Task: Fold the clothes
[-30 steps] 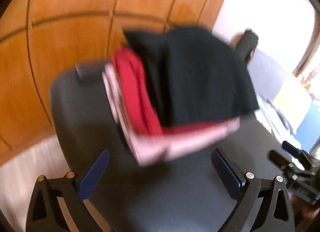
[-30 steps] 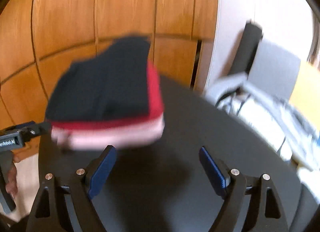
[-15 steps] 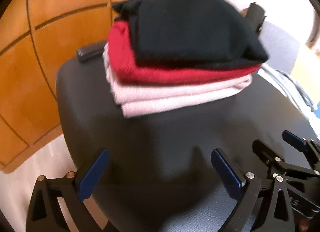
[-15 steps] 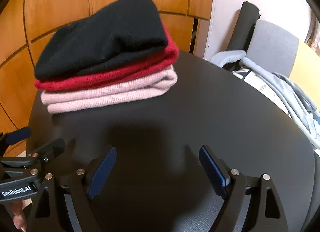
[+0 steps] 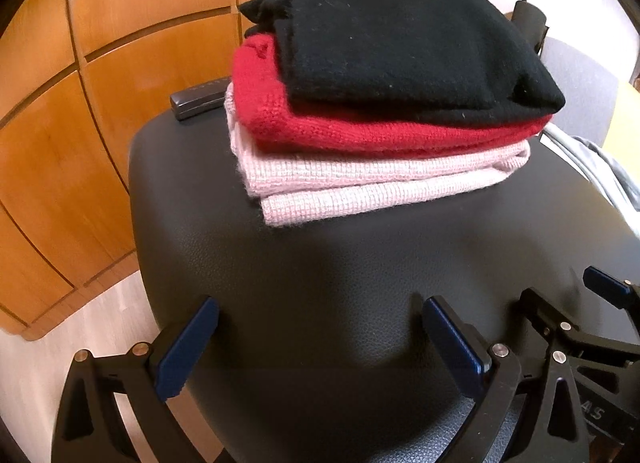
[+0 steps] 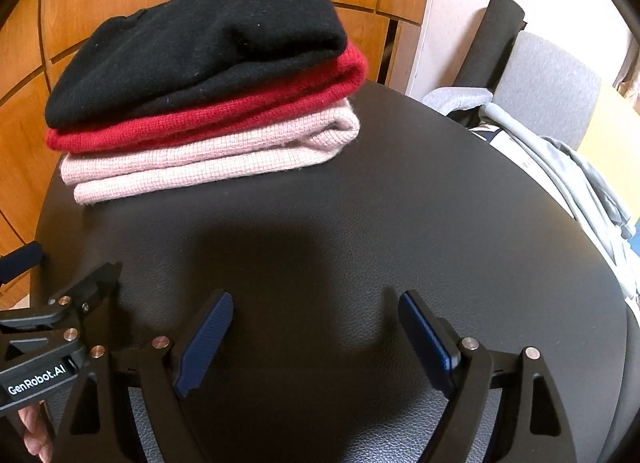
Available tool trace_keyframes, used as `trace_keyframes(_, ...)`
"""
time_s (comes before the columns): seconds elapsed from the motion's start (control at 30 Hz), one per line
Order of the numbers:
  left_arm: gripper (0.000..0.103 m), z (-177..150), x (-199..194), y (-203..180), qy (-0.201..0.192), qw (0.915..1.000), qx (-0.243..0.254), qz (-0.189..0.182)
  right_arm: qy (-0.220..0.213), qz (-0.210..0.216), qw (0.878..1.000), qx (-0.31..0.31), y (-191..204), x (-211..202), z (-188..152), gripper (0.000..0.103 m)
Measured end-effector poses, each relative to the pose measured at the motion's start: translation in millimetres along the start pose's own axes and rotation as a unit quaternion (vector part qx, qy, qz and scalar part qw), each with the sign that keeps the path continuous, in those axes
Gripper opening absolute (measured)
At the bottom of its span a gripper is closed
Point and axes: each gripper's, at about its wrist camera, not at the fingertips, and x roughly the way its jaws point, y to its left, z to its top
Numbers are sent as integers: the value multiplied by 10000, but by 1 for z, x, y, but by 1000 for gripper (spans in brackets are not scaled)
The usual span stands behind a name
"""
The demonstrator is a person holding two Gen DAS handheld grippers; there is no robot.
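Note:
A stack of three folded knits sits at the far side of a black leather-topped table (image 5: 320,283): a black one (image 5: 400,43) on top, a red one (image 5: 320,131) in the middle, a pink one (image 5: 360,183) at the bottom. The stack also shows in the right wrist view, black (image 6: 200,43), red (image 6: 240,111), pink (image 6: 200,167). My left gripper (image 5: 320,339) is open and empty, low over the table, short of the stack. My right gripper (image 6: 316,339) is open and empty beside it. Each gripper shows in the other's view, the right one (image 5: 576,323) and the left one (image 6: 60,303).
A small dark case (image 5: 196,101) lies behind the stack at the table's far left edge. Wooden panelling (image 5: 80,123) stands behind and to the left. A grey chair (image 6: 548,83) with loose grey clothes (image 6: 568,167) stands to the right of the table.
Both grippers have dropped lower and settled nearer the table surface, facing the stack side-on. The views went from blurred to steady. The stack has not moved.

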Motion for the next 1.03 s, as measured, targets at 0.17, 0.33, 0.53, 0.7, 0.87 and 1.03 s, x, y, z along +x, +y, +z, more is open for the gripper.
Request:
trace_keyframes(0.17,103,-1,-1,-1,-50,10000,63,37,48,126,9998,113,-8,5,0,88)
trace_keyframes(0.33,103,1,-1,0,-24,10000,24,15,92,249,9994,235,-15,8,0,91)
trace_keyframes(0.53,103,3,-4,1,28,10000,38,50,90,224,9994,231,-16,8,0,91)
trace_keyframes(0.7,103,1,-8,2,-24,9998,-50,180,95,277,9992,279,-19,8,-1,91)
trace_keyframes(0.87,103,0,-12,4,-66,9998,-25,177,91,267,9992,279,-17,7,-1,92)
trace_keyframes(1.03,103,0,-13,1,-84,9998,-22,172,92,271,9992,275,-17,5,-2,92)
